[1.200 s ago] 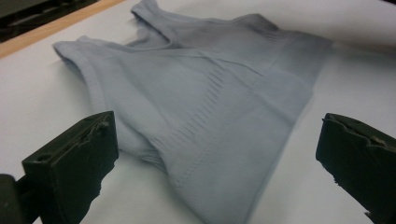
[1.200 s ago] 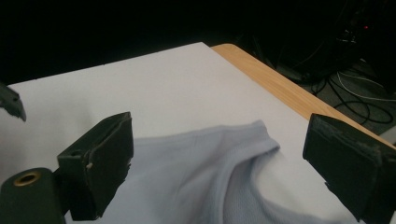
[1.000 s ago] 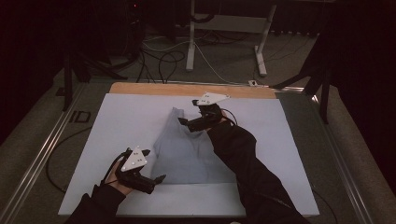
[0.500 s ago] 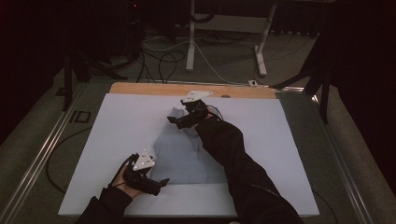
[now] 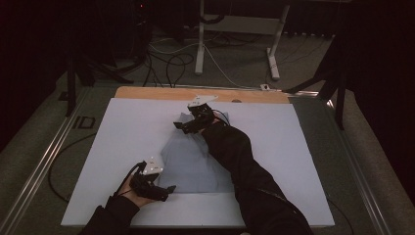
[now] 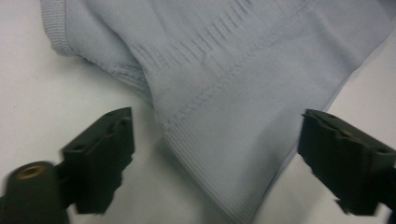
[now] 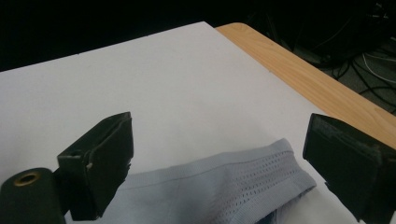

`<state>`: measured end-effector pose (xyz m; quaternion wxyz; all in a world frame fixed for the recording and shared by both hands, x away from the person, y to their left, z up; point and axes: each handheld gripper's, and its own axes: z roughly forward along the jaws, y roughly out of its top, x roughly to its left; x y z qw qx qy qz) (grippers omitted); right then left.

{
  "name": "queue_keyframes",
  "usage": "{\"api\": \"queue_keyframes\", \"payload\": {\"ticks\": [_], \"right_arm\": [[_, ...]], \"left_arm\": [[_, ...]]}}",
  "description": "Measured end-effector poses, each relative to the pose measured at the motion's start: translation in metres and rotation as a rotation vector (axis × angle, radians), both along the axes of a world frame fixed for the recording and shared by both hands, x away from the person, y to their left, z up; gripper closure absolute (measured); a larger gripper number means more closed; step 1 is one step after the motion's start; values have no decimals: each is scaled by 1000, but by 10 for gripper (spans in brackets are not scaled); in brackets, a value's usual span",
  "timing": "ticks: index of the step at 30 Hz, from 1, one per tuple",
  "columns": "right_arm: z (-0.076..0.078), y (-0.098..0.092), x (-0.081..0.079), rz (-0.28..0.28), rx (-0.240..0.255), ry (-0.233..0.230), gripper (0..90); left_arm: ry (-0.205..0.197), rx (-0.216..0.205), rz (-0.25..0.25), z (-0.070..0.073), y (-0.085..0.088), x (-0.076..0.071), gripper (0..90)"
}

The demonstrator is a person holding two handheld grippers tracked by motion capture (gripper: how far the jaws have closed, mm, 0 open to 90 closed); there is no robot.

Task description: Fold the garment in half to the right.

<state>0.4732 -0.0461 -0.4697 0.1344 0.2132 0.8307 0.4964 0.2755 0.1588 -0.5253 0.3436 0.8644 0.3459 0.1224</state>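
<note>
A pale blue knitted garment (image 5: 191, 161) lies flat in the middle of the white board (image 5: 122, 137). My left gripper (image 5: 165, 188) sits low at the garment's near left corner. In the left gripper view its jaws (image 6: 217, 126) straddle a ribbed corner of the garment (image 6: 224, 93); they have just been closing, but the pads stand apart from the cloth. My right gripper (image 5: 181, 126) is at the garment's far edge, reached across on a dark sleeve. In the right gripper view it (image 7: 219, 128) is open above the garment's perforated hem (image 7: 224, 186).
A wooden table edge (image 5: 147, 93) runs behind the board and also shows in the right gripper view (image 7: 303, 79). A metal rail (image 5: 44, 166) flanks the left side. Cables (image 5: 166, 58) and white stand legs (image 5: 200, 49) are on the floor beyond.
My right gripper has moved left and lower along the garment's far edge. The left hand has sunk slightly at the near left corner.
</note>
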Motion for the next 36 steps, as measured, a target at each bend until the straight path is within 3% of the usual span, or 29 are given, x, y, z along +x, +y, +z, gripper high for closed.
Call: {"api": "queue_keyframes", "payload": {"ticks": [10, 15, 17, 21, 28, 36], "right_arm": [[0, -2, 2, -5, 5, 10, 87], [0, -2, 2, -5, -4, 8, 87], [0, -2, 2, 0, -10, 3, 87], [0, -1, 3, -5, -5, 13, 87], [1, 4, 6, 6, -16, 11, 87], [2, 10, 13, -9, -24, 13, 95]], "left_arm": [[39, 20, -18, -4, -3, -2, 307], [41, 17, -53, -2, -6, -4, 465], [30, 40, -75, -2, -9, -6, 497], [37, 42, -101, -1, -13, -8, 621], [22, 29, -92, 3, -15, -9, 848], [3, -4, -90, 9, -15, -11, 865]]}}
